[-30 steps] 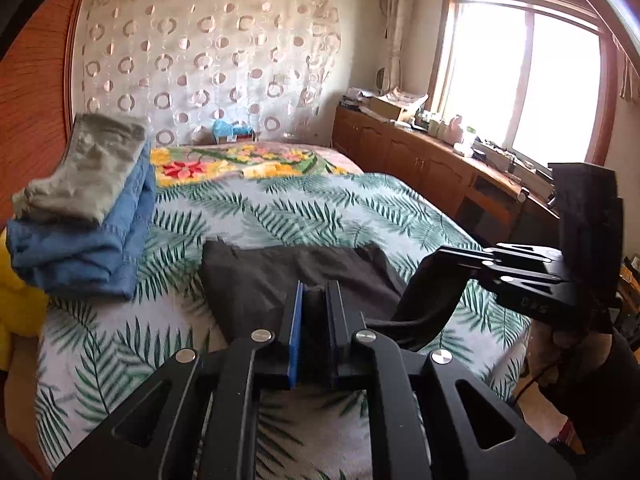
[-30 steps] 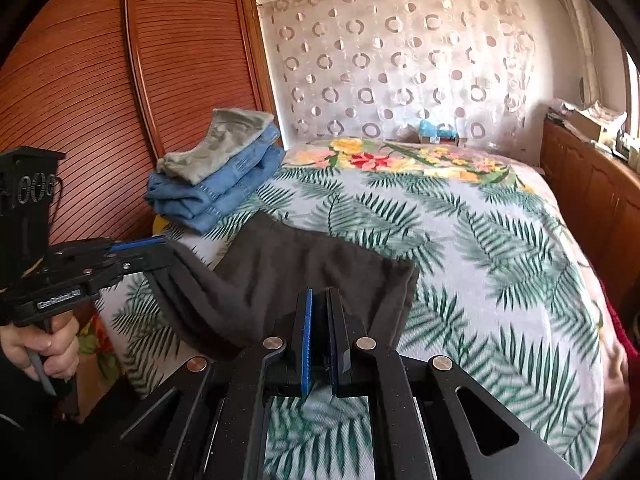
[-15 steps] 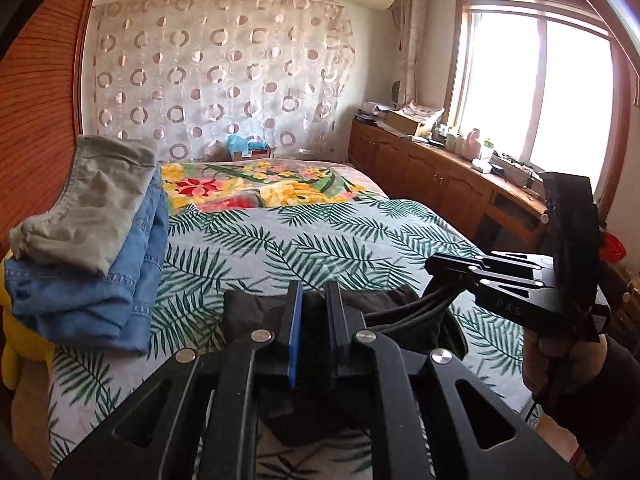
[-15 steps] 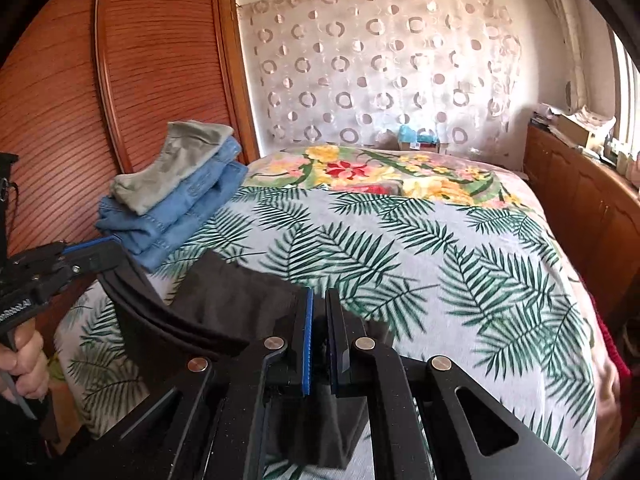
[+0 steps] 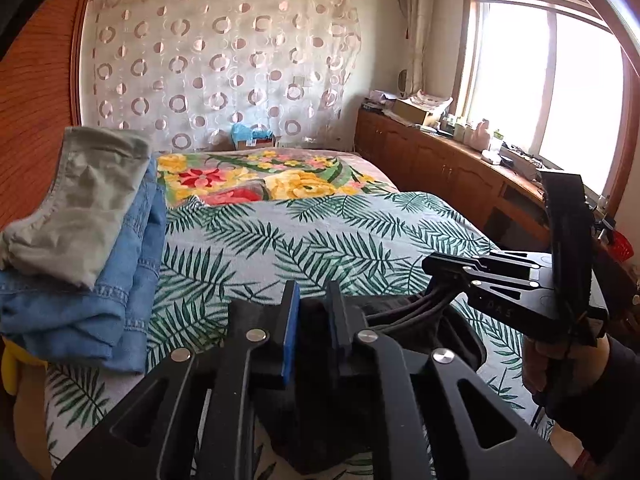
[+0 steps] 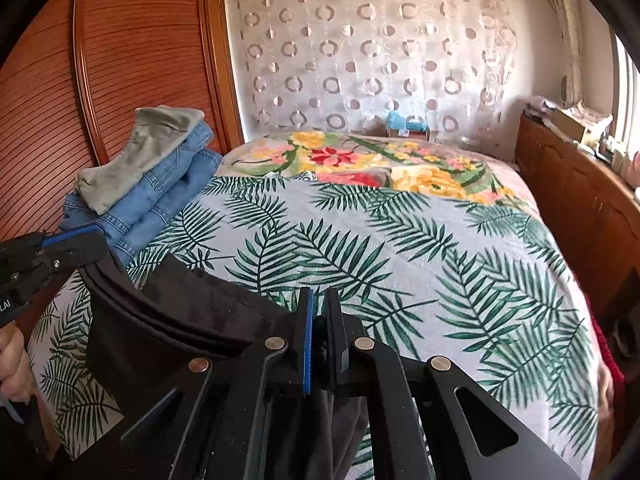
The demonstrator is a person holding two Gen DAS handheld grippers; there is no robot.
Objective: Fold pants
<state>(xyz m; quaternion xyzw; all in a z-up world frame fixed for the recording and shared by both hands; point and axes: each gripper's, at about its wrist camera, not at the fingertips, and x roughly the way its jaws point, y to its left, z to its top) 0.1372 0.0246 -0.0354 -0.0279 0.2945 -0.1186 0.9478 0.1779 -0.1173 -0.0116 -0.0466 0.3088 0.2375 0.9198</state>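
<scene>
The black pants (image 6: 172, 320) hang folded in several layers between my two grippers, above the near edge of the bed. My left gripper (image 5: 314, 300) is shut on one end of the pants (image 5: 320, 412); it also shows at the left of the right wrist view (image 6: 76, 242). My right gripper (image 6: 318, 320) is shut on the other end; it shows at the right of the left wrist view (image 5: 436, 270). The cloth sags in a curve between them and hangs down below the fingers.
A palm-leaf bedspread (image 6: 400, 248) covers the bed. A stack of folded jeans (image 5: 120, 280) topped by grey-green pants (image 5: 88, 196) lies at the left edge, by the wooden wardrobe (image 6: 100, 80). A wooden cabinet (image 5: 460, 172) runs under the window on the right.
Both grippers have lifted the pants off the bed and drawn them toward the near edge. The cloth that lay spread flat now hangs bunched in layers between them.
</scene>
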